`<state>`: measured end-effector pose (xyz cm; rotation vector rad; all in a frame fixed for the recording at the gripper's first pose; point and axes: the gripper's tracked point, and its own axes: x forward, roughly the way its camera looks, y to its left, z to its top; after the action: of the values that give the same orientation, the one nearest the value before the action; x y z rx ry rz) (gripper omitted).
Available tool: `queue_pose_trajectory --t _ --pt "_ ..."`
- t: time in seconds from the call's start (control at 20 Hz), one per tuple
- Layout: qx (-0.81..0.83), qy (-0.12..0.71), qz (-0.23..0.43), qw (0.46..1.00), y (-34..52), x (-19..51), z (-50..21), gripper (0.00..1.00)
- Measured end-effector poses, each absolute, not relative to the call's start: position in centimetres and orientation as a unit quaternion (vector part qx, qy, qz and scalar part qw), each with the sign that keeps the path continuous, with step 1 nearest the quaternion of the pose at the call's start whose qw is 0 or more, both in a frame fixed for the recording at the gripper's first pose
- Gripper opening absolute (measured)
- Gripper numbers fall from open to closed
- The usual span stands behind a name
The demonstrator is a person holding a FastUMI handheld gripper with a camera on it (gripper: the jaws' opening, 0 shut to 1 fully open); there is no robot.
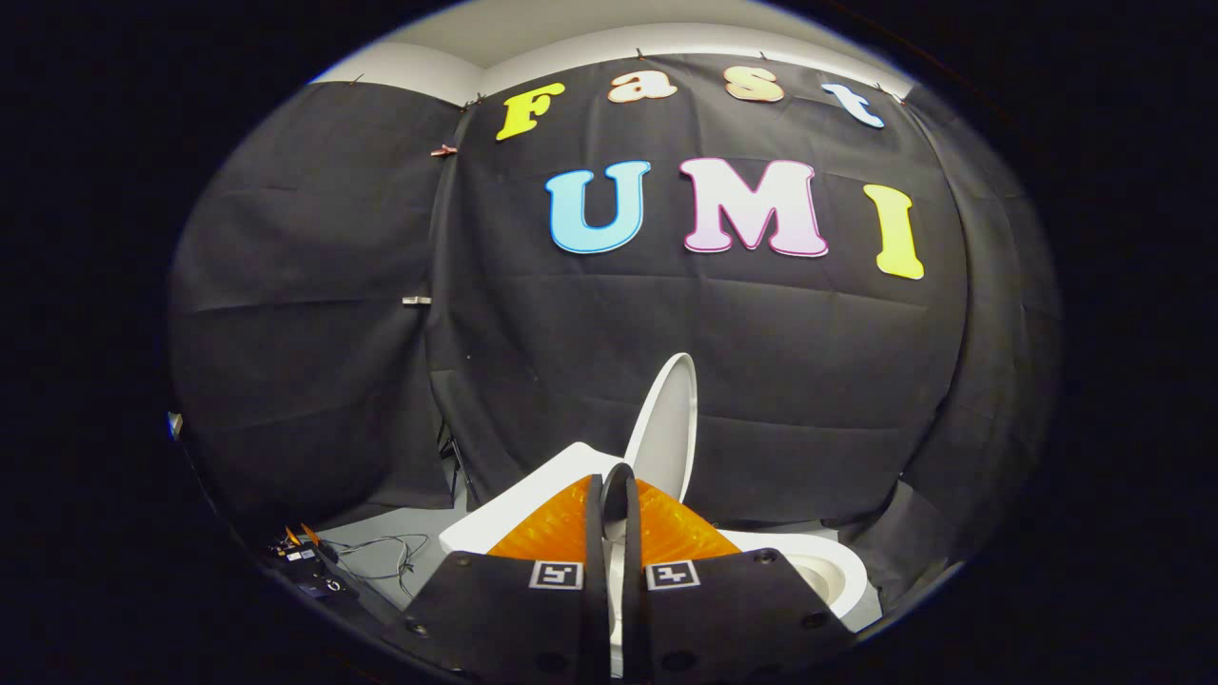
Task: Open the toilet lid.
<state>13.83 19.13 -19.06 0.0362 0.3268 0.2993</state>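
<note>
Black cloth walls the booth, with grey floor [381, 533] below and a tangle of cables [381, 552] lying on it to the left. Just ahead of the claw [618, 485] stands the white toilet [828, 561], its lid [666, 428] raised nearly upright against the cloth. Both fingers are pressed almost together with only a thin gap, gripping nothing visible.

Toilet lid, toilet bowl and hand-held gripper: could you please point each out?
toilet lid [669, 430], gripper view, raised inner face.
toilet bowl [830, 563], gripper view, front rim.
hand-held gripper [618, 490], gripper view, between its nearly closed fingertips.
</note>
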Motion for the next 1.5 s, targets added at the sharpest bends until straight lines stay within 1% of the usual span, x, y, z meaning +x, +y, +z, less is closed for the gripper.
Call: queue_pose_trajectory --t 0.45,0.8,0.85,0.9,0.95,1.0,1.05,1.2,1.35,1.4,1.5 --pt "0.000 0.164 0.173 0.971 23.4 13.9 -19.3 0.10" --pt "-0.007 0.157 0.181 0.971 24.4 13.9 -19.2 0.10" --pt "-0.007 0.159 0.181 0.971 24.5 13.9 -19.2 0.10" --pt "-0.004 0.158 0.181 0.971 24.4 14.0 -19.1 0.15" --pt "0.003 0.162 0.192 0.968 24.8 13.8 -19.2 0.14" --pt "0.009 0.160 0.191 0.968 24.9 13.8 -18.9 0.21" --pt "0.013 0.155 0.193 0.969 24.8 13.7 -18.4 0.23" --pt "0.024 0.130 0.188 0.973 24.1 13.3 -15.8 0.60" --pt "0.033 0.110 0.182 0.976 22.6 12.6 -12.9 0.93" --pt "0.035 0.106 0.180 0.977 21.9 12.4 -12.0 0.99" --pt "0.036 0.099 0.176 0.979 20.1 11.4 -10.1 1.00"
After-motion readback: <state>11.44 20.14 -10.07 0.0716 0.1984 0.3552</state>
